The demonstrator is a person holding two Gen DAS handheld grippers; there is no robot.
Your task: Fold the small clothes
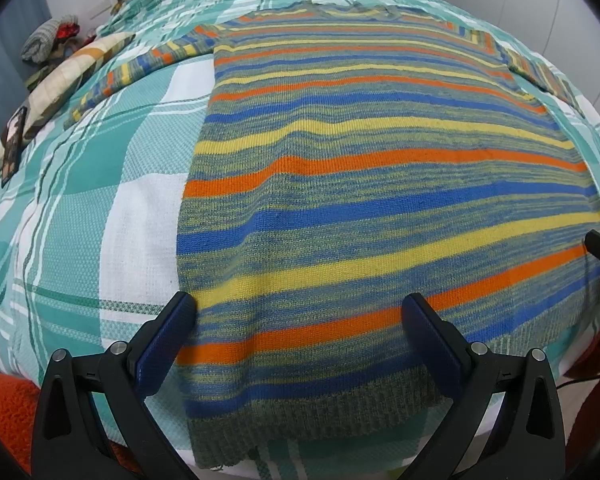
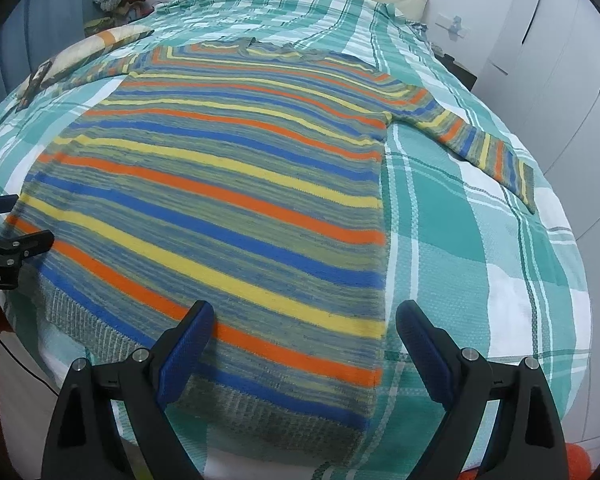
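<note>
Left wrist view. A knitted sweater striped in orange, yellow, blue and grey-green (image 1: 380,184) is being shown lying flat on a bed covered by a teal-and-white plaid woven bedspread (image 1: 100,208). Its ribbed hem is lying nearest the camera, its neckline farthest, so the long axis is running from the near bed edge toward the headboard. The left sleeve (image 1: 140,68) is being stretched out sideways. The left gripper (image 1: 300,312) is being held with its blue-padded fingers (image 1: 168,340) wide apart over the hem's left corner; nothing is being clamped.

Right wrist view. The same sweater (image 2: 228,200) is being seen from its right side, the right sleeve (image 2: 488,148) angled outward across the bedspread (image 2: 480,260). The right gripper (image 2: 304,320) is likewise being held spread, straddling the right side seam near the hem, with no cloth pinched.

Risks, as judged. Only the top layer may be caught if the fingers are closed shallowly, so the two layers would be separated. Uneven lifting by the two grippers would be skewing the fold; the loose knit may be stretched or snagged.
</note>
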